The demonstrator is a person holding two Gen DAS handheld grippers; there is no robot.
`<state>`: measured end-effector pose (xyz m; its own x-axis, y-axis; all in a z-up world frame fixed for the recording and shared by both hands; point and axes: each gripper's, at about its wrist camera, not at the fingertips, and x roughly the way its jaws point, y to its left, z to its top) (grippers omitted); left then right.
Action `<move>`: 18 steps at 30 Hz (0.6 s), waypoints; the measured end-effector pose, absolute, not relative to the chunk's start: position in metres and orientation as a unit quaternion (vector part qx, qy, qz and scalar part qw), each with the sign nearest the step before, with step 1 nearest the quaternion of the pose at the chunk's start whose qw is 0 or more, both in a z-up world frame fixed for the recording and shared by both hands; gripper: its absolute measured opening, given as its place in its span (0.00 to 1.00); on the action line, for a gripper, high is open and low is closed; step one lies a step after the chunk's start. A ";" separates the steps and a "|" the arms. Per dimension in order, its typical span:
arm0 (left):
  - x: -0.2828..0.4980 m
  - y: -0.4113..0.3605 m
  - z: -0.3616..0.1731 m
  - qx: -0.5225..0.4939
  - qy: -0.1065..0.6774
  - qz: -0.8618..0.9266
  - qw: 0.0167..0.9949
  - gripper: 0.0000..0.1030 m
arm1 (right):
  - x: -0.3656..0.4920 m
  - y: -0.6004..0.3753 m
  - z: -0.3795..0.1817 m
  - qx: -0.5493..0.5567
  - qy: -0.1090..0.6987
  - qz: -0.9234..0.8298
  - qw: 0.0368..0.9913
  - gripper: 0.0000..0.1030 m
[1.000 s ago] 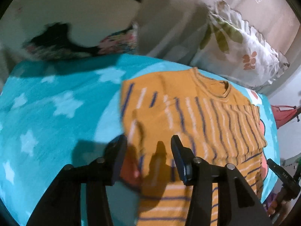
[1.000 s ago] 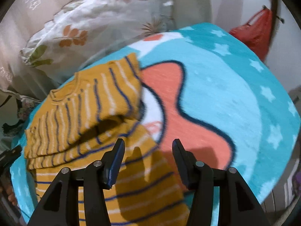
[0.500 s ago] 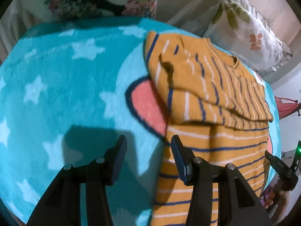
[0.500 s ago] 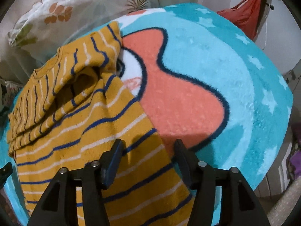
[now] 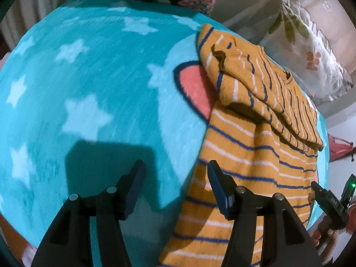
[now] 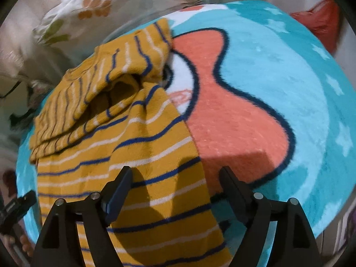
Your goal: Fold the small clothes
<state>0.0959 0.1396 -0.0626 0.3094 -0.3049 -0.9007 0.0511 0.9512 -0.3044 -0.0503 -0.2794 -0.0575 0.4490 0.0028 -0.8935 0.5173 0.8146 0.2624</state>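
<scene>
The striped sweater (image 6: pixel 138 155) lies on the blanket (image 5: pixel 89 93), its top part doubled down over the body. My right gripper (image 6: pixel 175 182), just opened wide, straddles its 3 o'clock edge; my left gripper (image 5: pixel 175 182), half open and empty, hovers off its 9 o'clock edge. Next, I judge, both pinch the lower sides and fold upward.

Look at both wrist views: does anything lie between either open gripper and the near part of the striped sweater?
Nothing visible does. The right gripper hangs open over the striped sweater at its right edge; its jaws have just been opening. The left gripper is open at the left edge, over the blanket.
</scene>
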 end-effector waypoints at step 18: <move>-0.009 0.134 -0.074 -0.228 0.552 -0.166 0.785 0.60 | -0.122 -0.299 -0.081 0.412 0.494 0.103 0.758 0.82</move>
